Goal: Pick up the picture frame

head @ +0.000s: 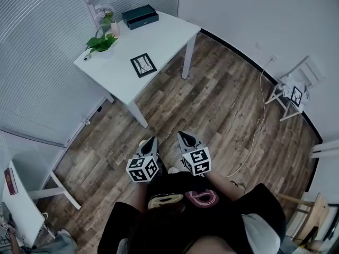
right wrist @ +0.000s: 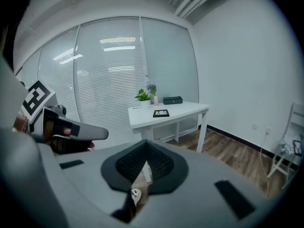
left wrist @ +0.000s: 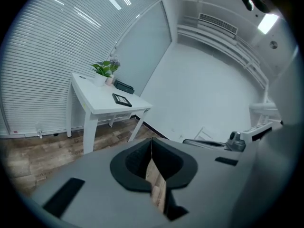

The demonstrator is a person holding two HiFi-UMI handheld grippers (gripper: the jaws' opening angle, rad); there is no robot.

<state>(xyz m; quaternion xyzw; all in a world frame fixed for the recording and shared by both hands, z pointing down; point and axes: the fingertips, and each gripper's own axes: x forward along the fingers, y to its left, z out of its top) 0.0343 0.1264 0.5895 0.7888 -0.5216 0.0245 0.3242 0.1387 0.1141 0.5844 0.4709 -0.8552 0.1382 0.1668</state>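
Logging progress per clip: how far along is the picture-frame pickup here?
Done: nothing yet. The picture frame lies flat on the white table, untouched. In hand: nothing; the left gripper and right gripper are both shut and empty, held over the wood floor, well short of the table. Left: reach the table, open the jaws, grip the frame and lift.

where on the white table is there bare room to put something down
Bare: the near corner of the table, in front of the picture frame, and the stretch between it and the dark box. Crowded: the window-side edge, with the plant and small vase.
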